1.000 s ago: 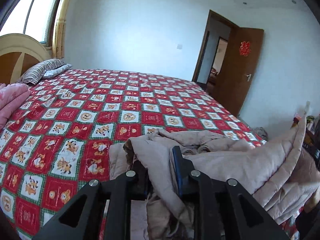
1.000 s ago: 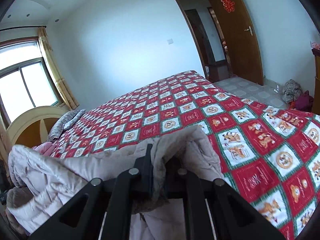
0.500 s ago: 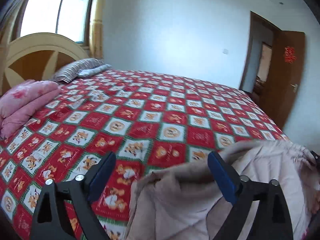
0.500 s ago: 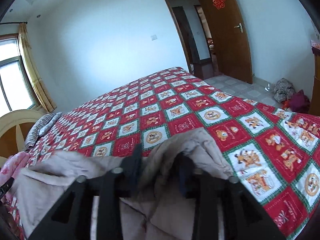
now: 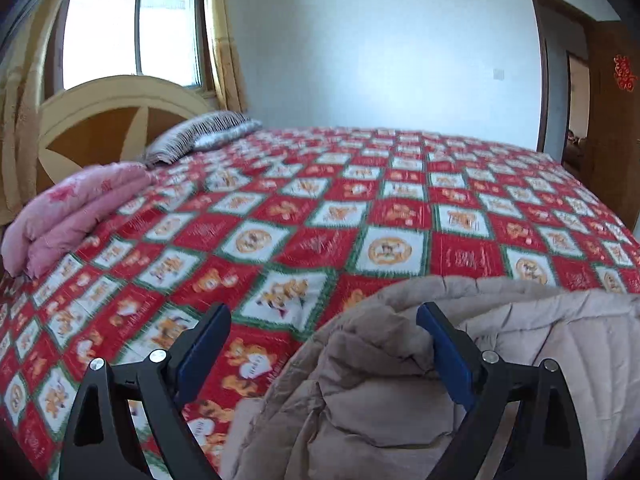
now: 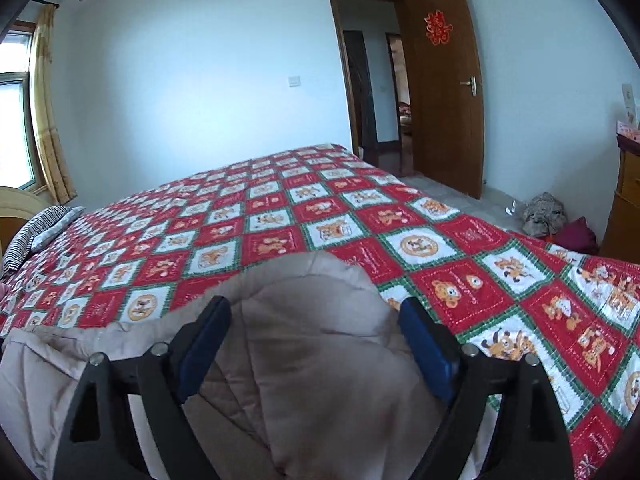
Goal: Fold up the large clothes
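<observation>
A beige quilted coat (image 5: 400, 392) lies bunched on the near edge of a bed with a red and white patterned cover (image 5: 360, 208). My left gripper (image 5: 322, 322) stands open above the coat's left end, its blue pads clear of the fabric. In the right wrist view the same coat (image 6: 316, 360) lies beneath my right gripper (image 6: 314, 320). That gripper's jaws are opening, and a hump of the coat sits between them without being pinched.
Folded pink bedding (image 5: 76, 208) and a striped pillow (image 5: 200, 136) lie by the wooden headboard (image 5: 104, 124) at the left. An open brown door (image 6: 444, 92) stands past the bed's far corner. A clothes heap (image 6: 544, 208) and a wooden cabinet (image 6: 624, 208) are at the right.
Both grippers were shut on the coat and have let it go; the coat now rests on the bed. Both hands came lower and forward, and the left view swung toward the headboard.
</observation>
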`<state>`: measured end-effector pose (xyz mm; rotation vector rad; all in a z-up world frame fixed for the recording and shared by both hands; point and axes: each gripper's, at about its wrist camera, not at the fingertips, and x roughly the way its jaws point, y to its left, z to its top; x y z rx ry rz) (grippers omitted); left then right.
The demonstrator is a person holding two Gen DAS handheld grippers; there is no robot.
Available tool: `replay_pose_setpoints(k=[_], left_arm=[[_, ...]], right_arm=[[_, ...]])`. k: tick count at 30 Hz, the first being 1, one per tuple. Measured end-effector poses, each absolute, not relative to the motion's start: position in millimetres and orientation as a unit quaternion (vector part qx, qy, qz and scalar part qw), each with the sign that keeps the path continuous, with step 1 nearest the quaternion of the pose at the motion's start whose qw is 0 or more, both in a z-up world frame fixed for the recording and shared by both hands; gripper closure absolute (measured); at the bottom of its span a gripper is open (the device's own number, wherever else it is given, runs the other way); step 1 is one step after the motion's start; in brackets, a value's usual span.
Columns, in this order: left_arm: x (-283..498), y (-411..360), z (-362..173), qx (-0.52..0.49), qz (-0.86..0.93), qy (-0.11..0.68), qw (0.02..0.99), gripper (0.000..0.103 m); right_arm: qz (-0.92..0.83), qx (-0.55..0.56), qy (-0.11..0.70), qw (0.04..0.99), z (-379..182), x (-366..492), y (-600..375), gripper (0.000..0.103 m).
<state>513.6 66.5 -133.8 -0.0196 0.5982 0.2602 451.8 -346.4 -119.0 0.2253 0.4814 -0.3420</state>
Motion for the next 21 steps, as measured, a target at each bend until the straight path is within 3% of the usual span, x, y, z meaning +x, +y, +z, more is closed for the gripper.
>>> replay_pose_setpoints(k=[6,12,14,16,21], left_arm=[[526.9,62.3,-147.3,-0.001,0.133,0.326,0.936,0.009],[465.7,55.6,-87.7,-0.036,0.118,0.276,0.953,0.009],[436.6,39.9,-80.0,-0.034,0.083,0.254,0.963,0.008],[420.7,15.6,-86.7,-0.001,0.061,0.248,0.967,0.005],[446.1,-39.5,-128.7,0.131,0.081,0.260,0.953,0.003]], right_arm=[[-0.168,0.123,0.287,0.935,-138.3,472.9,-353.8,0.014],[-0.163,0.148,0.251,0.943,-101.0,440.6,-348.0,0.013],[-0.139,0.166,0.232,0.948,-82.4,408.8,-335.4,0.007],[-0.108,0.168,0.217,0.955,-79.2,385.4,-316.3,0.000],[-0.042,0.041,0.276,0.959,-117.7,390.0,-244.9,0.004]])
